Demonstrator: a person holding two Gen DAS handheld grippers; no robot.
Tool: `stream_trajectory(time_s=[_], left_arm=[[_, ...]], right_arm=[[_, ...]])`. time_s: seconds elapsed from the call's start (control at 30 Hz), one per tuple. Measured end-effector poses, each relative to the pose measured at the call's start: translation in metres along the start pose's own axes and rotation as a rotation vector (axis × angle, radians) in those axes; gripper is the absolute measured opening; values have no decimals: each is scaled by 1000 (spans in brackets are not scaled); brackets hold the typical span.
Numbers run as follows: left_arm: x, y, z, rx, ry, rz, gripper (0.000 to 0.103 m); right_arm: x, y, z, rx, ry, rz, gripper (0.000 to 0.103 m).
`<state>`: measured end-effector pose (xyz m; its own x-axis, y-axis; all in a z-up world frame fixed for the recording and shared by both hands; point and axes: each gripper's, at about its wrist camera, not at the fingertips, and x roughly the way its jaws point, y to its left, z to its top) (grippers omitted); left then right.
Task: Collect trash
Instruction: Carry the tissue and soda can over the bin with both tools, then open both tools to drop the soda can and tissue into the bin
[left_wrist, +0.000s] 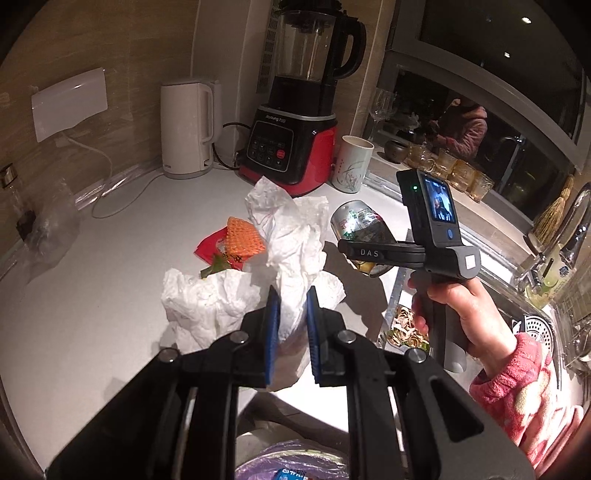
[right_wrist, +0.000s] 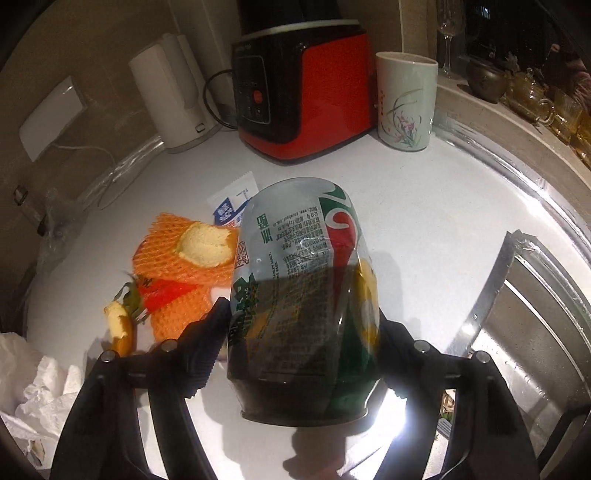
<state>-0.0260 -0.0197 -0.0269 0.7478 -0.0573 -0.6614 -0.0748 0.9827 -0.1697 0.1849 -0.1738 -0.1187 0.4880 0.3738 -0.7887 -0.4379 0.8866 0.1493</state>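
On the white surface in a kitchen corner, trash items lie grouped in front of a red blender base. The left tool has its blue-padded fingers drawn close together, clamped on a wad of crumpled white tissue. The tissue extends forward and to both sides of the pads, and it appears lifted at the grip point. Below the left tool, past the surface edge, a purple-tinted bag is partly visible.

The right tool is clamped on a green and silver drink can. One finger presses each side of the can body. The can is tilted, base end nearest the camera. In the left wrist view, a hand in a pink patterned sleeve grips the handle of the right tool, and the can stands clear of the surface.

Items resting on the surface:
- An orange foam net, just left of the can in the right wrist view.
- A piece of fruit peel, lying on the net.
- A second peel piece, near the left edge of the net.
- A white and blue sachet, behind the can.

A white kettle and a floral cup flank the blender base. A steel sink lies to the right.
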Motion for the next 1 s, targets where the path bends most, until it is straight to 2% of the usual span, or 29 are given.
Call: stream_trajectory(time_s=[0.13,0.27,0.43,0.5,0.6,0.77,0.87,0.93,1.0], left_arm=[[-30,-7,-18,10,-18,-20,14],[-59,-11,-39,39,-23,-92,14],[-88,-8,-71,109,-1,-175,14],[-97,-3,-85,136,17,-207,14],[-110,4,-104,157,35,-238,14],[-121,13,-135,199,73,-255,14],[-124,18,-150,213,94,-261,14],[-124,20,-159,225,108,-263,14],[-123,21,-166,240,120,-264,14]], right_arm=[[-58,22,-50,-31,-34,22,72],[-109,42,-116,-20,-41,38,72],[-139,81,-210,3,-20,15,72],[-136,97,-246,34,6,35,72],[-118,121,-299,47,62,21,72],[-66,145,-361,54,162,-5,72],[-35,154,-384,32,235,-55,73],[-25,157,-391,11,257,-115,81],[-33,159,-389,9,240,-156,89]])
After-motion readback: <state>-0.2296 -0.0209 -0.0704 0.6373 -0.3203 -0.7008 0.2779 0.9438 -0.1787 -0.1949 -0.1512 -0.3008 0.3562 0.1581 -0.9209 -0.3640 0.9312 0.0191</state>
